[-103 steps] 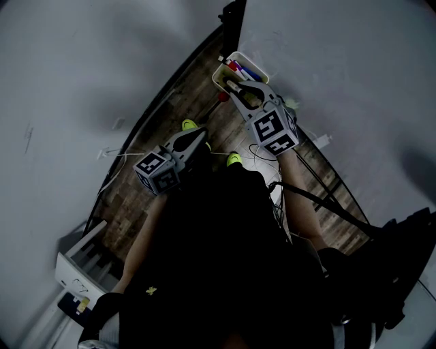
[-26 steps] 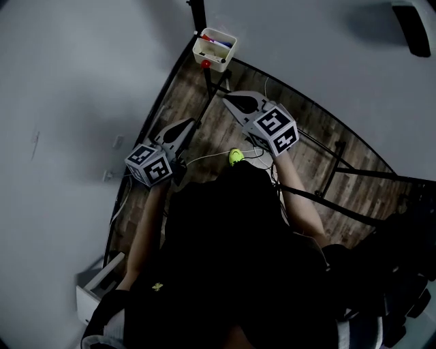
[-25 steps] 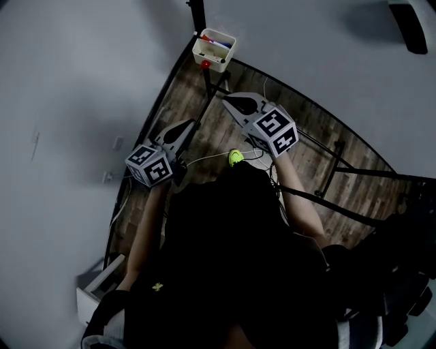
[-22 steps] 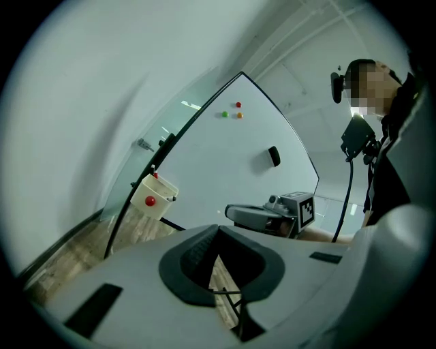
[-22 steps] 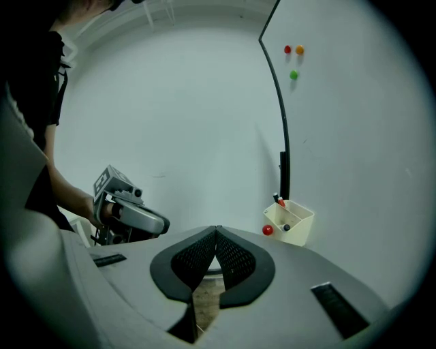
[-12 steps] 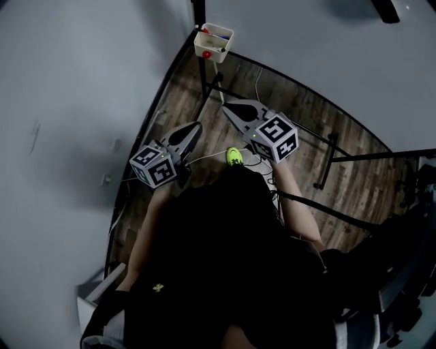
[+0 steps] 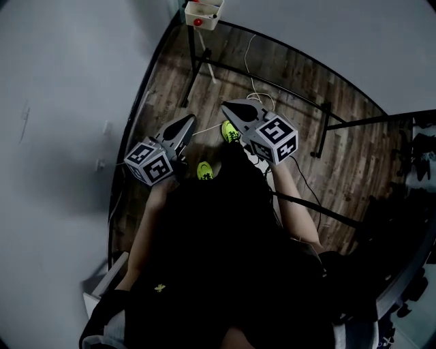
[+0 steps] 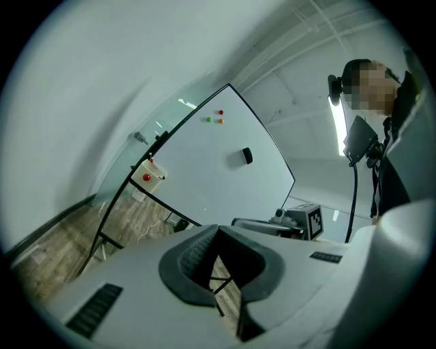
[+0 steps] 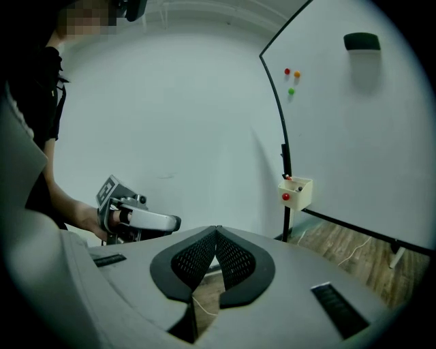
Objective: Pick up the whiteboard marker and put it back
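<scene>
A small cream tray [image 7: 203, 12] hangs on the whiteboard's frame at the top of the head view, with a red magnet on its front. Marker ends poke out of it, too small to tell apart. The tray [image 9: 298, 191] lies well ahead of both grippers. My right gripper [image 7: 228, 107] is shut with nothing in it; its pads [image 9: 231, 255] meet at the tip. My left gripper [image 7: 187, 123] is also shut and empty, its tips [image 8: 204, 249] together. The whiteboard [image 8: 225, 170] stands ahead, and the tray [image 8: 151, 176] sits at its lower left corner.
A black eraser [image 9: 361, 41] and small coloured magnets [image 9: 291, 75] stick to the board. The stand's black legs [image 7: 194, 68] and a white cable [image 7: 253, 92] lie on the wood floor. The person's yellow-green shoes [image 7: 204, 170] are below. A white unit [image 7: 95, 293] sits lower left.
Both grippers have backed away from the whiteboard, and the tray has slid to the top edge of the head view. Four seconds ago the right gripper was at the tray. Both stayed shut.
</scene>
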Demonstrator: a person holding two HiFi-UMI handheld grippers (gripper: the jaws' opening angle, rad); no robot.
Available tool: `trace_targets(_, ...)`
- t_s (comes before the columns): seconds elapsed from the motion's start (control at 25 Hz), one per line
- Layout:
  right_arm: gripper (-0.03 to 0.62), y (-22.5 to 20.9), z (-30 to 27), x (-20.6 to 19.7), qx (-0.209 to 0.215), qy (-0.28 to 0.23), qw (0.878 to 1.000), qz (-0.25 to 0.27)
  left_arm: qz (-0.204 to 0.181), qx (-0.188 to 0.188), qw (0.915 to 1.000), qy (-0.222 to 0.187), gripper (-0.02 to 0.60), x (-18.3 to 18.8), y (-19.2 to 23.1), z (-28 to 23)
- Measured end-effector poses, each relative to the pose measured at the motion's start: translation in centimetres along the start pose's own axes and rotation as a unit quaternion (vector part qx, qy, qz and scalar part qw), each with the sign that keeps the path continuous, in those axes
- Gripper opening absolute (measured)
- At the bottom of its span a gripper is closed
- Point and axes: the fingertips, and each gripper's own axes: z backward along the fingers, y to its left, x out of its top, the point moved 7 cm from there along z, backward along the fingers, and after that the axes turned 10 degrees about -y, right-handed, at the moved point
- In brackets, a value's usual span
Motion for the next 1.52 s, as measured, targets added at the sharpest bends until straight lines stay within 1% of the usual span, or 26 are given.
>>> trace_targets(0.12,0.006,1.2,1.3,-1.0,0.000,0.003,1.000,-0.020,0.005,-0.001,1.0000,-0.002,0.018,-0.7,-0.8,0.7)
trace_targets(0.28,0.006,2.1,2.2,-1.2,0.006,0.001,1.000,-0.017,0.003,-0.007,1.0000,-0.004,0.018,-0.7,-1.9,1.1)
trace_targets(0.4,0.006,2.3,1.7,-1.0,0.015,-0.012,1.000,-0.021,0.002,0.000,1.0000,-0.009,0.018,-0.5,-1.9,1.5)
trace_targets(0.52,0.006,2.6,1.9,-0.2,0.027,-0.027,0.999,-0.032,0.020,0.011,0.9996,-0.018,0.018,-0.4,-2.2,1.6)
trace_targets(0.6,0.006,2.6,2.4,0.2,0.030,-0.035,0.998,-0.031,0.028,0.008,0.9994,-0.019,0.018,-0.6,-2.9,1.3)
trace_targets(0.8,0.005,2.3,2.8,0.2,0.022,-0.030,0.999,-0.014,0.020,-0.003,0.9998,-0.006,0.018,-0.6,-3.5,0.5)
trace_targets(1.0,0.005,2.3,3.0,0.7,0.017,-0.041,0.999,-0.015,0.018,-0.011,0.9997,-0.007,0.018,-0.6,-3.8,0.3)
trace_targets(1.52,0.005,3.5,2.6,1.1,0.014,-0.045,0.999,-0.009,0.019,-0.027,0.9993,-0.018,0.018,-0.2,-3.2,0.4)
